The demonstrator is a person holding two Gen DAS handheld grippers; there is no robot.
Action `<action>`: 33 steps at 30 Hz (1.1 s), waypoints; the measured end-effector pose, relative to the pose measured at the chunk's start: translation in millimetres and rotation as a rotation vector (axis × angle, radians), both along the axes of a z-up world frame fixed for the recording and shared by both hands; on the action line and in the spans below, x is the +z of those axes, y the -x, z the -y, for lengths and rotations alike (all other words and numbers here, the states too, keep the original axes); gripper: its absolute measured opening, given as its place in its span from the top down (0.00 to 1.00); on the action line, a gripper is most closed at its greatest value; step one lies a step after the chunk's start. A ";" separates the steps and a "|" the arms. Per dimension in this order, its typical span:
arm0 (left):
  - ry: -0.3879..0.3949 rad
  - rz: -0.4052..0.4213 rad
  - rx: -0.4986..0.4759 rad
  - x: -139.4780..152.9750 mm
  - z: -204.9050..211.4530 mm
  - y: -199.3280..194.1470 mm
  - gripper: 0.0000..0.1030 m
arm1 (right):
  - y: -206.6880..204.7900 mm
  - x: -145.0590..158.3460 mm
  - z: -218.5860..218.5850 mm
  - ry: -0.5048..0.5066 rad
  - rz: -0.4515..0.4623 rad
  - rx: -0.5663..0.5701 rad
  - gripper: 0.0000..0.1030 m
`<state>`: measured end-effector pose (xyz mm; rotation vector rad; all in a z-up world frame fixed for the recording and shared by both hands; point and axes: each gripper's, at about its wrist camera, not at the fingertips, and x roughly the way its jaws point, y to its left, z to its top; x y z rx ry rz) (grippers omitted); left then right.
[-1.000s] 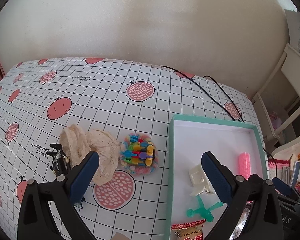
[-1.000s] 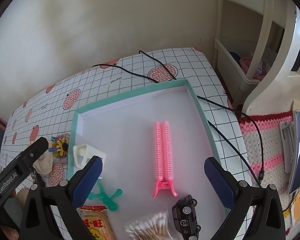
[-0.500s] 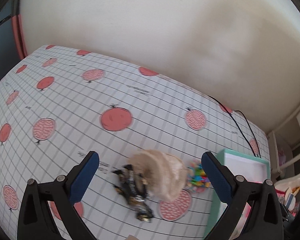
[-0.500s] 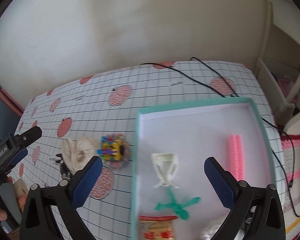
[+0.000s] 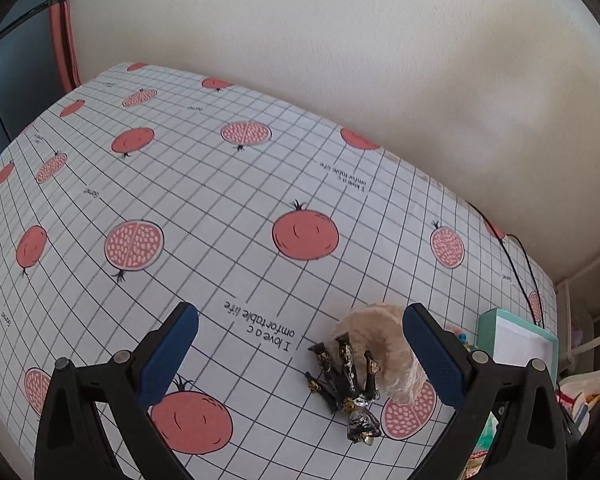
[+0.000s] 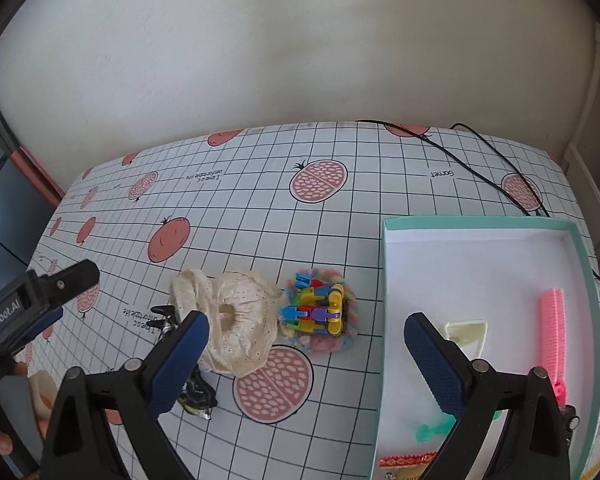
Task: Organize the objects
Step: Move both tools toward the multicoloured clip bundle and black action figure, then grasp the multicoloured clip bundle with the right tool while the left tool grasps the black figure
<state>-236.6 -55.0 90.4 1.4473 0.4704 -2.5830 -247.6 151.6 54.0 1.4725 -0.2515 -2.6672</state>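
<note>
Left wrist view. Left tongs [image 5: 300,354]: hanging spread wide, grasping nothing, above the gridded worktop [image 5: 220,200]. Candies [image 5: 346,386]: a small heap of black-and-gold wrapped sweets lying between the tong tips and nearer the right-hand pad, touching the scrunchie [image 5: 384,344], a cream lace ring just behind them. Handling, judged: the candies are looking light, with slick crinkly foil and twisted ends; a pinch across one wrapped body should be holding better than a pinch on a twist. The scrunchie is looking soft and springy; taking hold across the gathered band seems best. Box [image 5: 516,344]: a teal-rimmed, white-lined corner is showing at far right, well apart from the heap.

Right wrist view. Right tongs [image 6: 306,356]: also spread wide and gripping nothing, hovering over the gap between scrunchie [image 6: 236,324] and box [image 6: 384,280]. Clip pouch [image 6: 318,314]: a fluffy multicolour pad carrying bright plastic clips, lying just beside the scrunchie, near the box wall; soft base, hard small clips, likely light. Candies [image 6: 196,396]: partly hiding behind the left pad. Box contents: a pink comb-like clip [image 6: 553,332] along the right wall, a cream claw clip [image 6: 466,332], a green plastic piece [image 6: 432,432], a red-edged packet [image 6: 408,462] at the near edge. Much of the floor is remaining bare.
</note>
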 end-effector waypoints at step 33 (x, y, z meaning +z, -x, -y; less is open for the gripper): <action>0.026 0.246 -0.090 -69.4 -39.8 3.2 0.01 | 16.0 -39.9 0.7 0.012 0.002 -0.041 0.42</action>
